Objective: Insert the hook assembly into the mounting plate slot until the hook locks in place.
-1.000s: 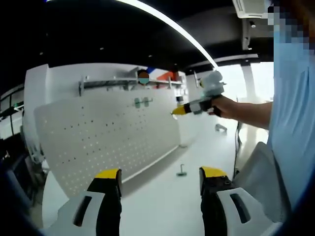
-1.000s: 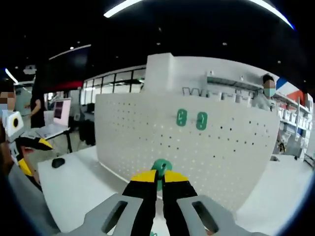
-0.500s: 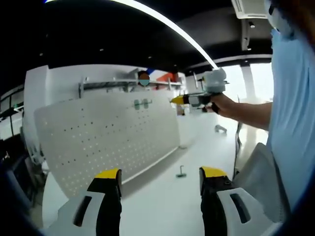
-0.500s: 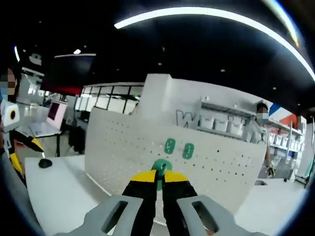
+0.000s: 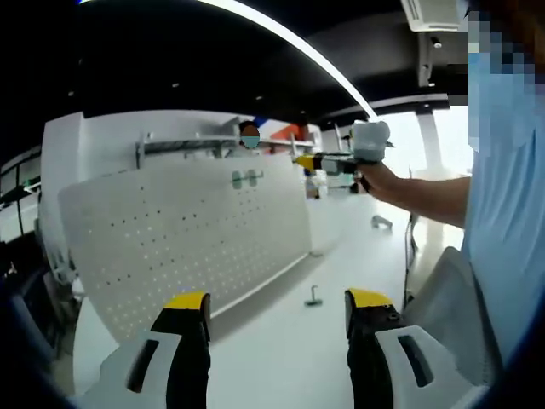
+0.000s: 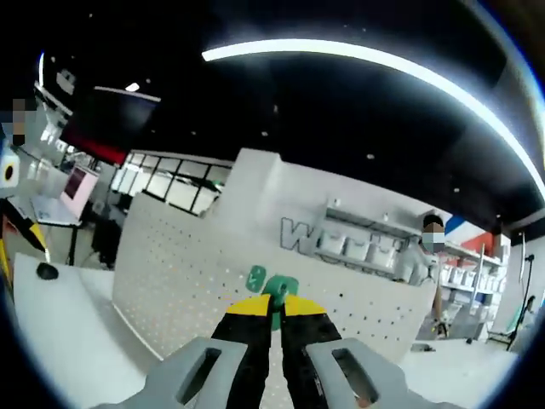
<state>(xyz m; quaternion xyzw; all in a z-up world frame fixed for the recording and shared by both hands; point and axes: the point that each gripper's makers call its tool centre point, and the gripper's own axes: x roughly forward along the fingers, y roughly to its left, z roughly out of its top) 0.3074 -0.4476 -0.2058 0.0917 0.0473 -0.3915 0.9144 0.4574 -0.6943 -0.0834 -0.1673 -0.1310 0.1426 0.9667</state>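
One white pegboard [image 5: 183, 234] stands on the tabletop [image 5: 281, 341], carrying two green mounting plates [image 5: 245, 179] near its top edge. One small hook [image 5: 314, 297] lies on the tabletop at 5 o'clock from the board. The left tool [image 5: 277, 336] is spread wide, holding nothing. The right tool [image 6: 272, 319], raised at arm's length, pinches one green hook assembly [image 6: 277, 294] just at 6 o'clock of the plates.

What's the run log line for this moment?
right gripper: shut on green hook | near pegboard | left gripper: open, empty | hook: not inserted
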